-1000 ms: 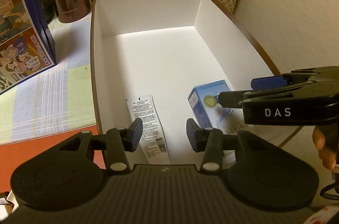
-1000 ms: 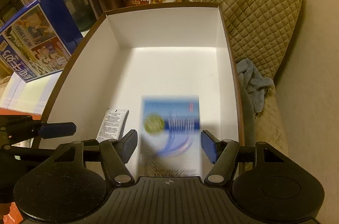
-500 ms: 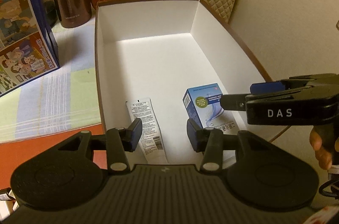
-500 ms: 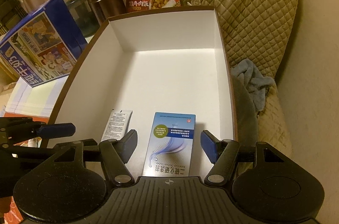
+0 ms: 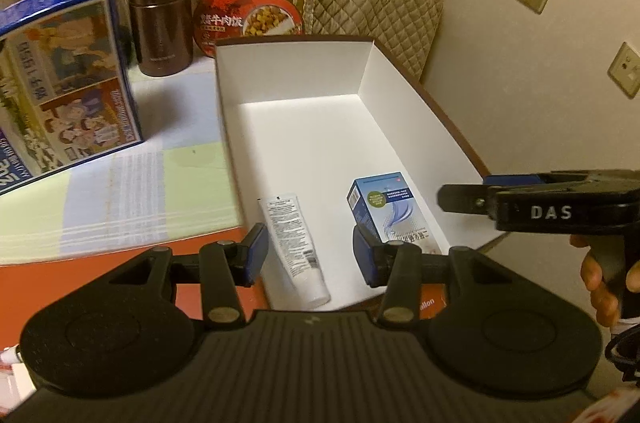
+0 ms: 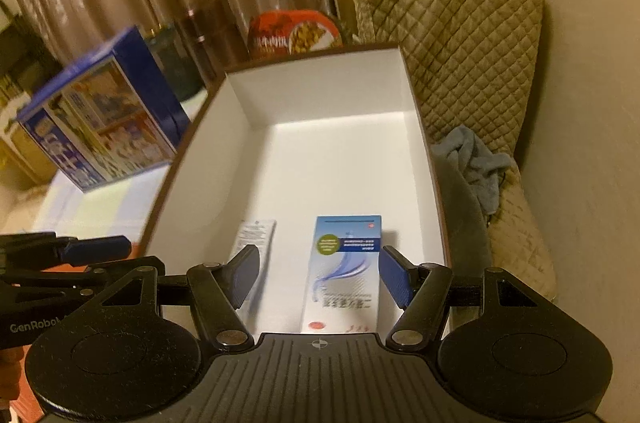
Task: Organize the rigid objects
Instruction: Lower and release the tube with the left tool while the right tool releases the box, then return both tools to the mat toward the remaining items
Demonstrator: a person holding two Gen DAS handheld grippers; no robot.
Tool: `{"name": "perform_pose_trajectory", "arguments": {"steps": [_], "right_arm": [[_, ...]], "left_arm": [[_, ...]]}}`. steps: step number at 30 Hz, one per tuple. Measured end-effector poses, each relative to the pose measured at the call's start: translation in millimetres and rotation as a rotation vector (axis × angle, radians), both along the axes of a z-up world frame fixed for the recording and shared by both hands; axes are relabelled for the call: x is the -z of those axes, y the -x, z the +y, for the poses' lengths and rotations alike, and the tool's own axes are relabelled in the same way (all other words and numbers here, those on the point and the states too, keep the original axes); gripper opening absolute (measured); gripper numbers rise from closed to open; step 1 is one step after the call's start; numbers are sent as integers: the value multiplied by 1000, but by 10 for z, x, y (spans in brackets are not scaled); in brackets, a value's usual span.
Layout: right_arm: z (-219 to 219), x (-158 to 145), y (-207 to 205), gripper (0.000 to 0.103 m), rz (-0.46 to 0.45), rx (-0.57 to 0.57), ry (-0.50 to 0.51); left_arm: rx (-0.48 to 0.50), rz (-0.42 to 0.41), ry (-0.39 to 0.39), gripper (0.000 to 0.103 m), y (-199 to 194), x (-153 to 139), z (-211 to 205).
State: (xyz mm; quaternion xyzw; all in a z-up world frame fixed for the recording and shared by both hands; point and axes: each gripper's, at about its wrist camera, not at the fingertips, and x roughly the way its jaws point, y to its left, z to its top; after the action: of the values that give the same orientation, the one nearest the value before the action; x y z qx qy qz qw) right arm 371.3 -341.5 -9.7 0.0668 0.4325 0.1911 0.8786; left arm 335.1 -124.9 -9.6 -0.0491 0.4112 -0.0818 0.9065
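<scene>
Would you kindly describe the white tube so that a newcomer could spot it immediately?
Find the big open box with white inside and a brown rim. Two items lie at its near end: the white tube lies flat by the left wall, beside a blue-and-white carton. It is the slim, round-ended one covered in small print.

- "DAS" in pale capitals on the side of the right gripper (image 5: pixel 464 189) (left wrist view).
- "GenRobot", cut off at the edge, on the left gripper (image 6: pixel 96 249).
- Chinese characters "牛肉饭" on the red food tub (image 5: pixel 248 19).
- Print on the blue carton (image 5: pixel 386 207) and white tube (image 5: pixel 294 243) is too small to read.
</scene>
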Motion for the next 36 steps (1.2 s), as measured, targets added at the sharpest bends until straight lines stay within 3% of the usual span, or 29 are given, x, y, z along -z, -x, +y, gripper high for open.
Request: {"name": "perform_pose_trajectory", "arguments": {"steps": [12,18,24,36], "right_arm": [[195,-274,717,63,-42,102,-18],[349,-340,1024,64,-59,97,-66],[630,-292,1267,65,-54,64,-56],[1296,88,1514,65,34,-71,-68]], "left_arm": [[44,-54,-12,45,626,-262,484],[59,-75,-25,47,908,-323,712],[-5,-68,-41,49,1197,-296,1092],[-214,27,-50,49,1816,-2,1980]]}}
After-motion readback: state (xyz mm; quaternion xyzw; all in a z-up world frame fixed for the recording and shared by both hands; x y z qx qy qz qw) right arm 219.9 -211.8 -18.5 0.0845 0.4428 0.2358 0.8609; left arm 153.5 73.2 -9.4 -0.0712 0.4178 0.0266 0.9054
